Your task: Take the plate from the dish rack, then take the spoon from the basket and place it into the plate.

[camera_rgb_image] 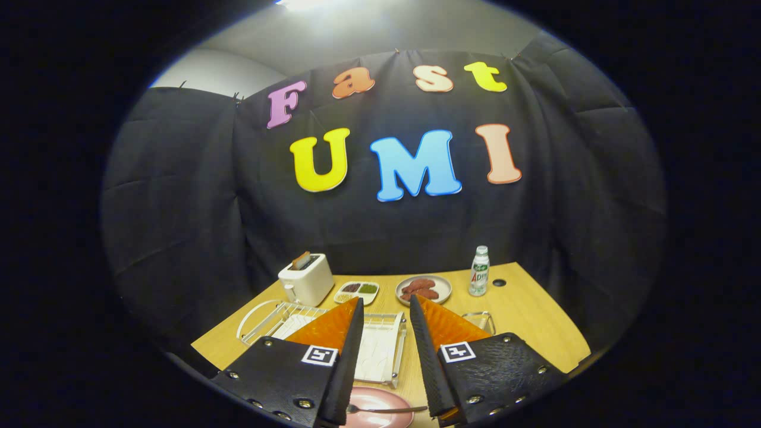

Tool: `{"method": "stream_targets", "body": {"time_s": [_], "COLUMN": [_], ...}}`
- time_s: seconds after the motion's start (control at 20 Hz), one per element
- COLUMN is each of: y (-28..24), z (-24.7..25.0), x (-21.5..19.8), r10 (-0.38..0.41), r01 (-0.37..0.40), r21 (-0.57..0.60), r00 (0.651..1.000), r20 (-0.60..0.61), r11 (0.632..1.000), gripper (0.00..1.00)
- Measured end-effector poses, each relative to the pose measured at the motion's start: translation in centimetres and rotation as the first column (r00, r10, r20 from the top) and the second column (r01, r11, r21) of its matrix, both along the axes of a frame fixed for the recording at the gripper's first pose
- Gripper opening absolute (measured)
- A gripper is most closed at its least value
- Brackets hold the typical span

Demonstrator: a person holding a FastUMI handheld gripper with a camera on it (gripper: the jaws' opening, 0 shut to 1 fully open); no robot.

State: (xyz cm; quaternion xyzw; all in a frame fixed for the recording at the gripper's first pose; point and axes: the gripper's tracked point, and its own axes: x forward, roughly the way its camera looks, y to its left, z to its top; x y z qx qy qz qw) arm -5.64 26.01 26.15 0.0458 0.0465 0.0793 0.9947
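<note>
1. Standing beyond the left finger, a white toaster sits at the far left of the wooden table, with a slice poking out of its slot.
2. Nearer, a white wire dish rack lies on the table just ahead of the fingers, partly hidden behind the left one.
3. Past the rack, a small divided dish holds dark and green fillings, just beside the toaster.
4. The gripper hovers above the table with its fingers spread apart, holding nothing.
5. Below and between the fingers lies the pink plate, with the spoon resting across it.
6. Beyond the right finger, a grey plate of sausages sits near the table's far edge.
7. A clear container lies just beside the right finger.
8. Farthest right, a small water bottle stands upright.
</note>
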Motion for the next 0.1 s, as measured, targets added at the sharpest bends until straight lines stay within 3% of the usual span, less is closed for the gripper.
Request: {"method": "stream_targets", "body": {"time_s": [0.1], "y": [-2.0], "z": [2.8], "x": [0.6], "r10": [-0.023], "r01": [0.022], "r21": [0.006], "r00": [0.998], "r20": [0.054], "r11": [1.0], "gripper": [0.49]}}
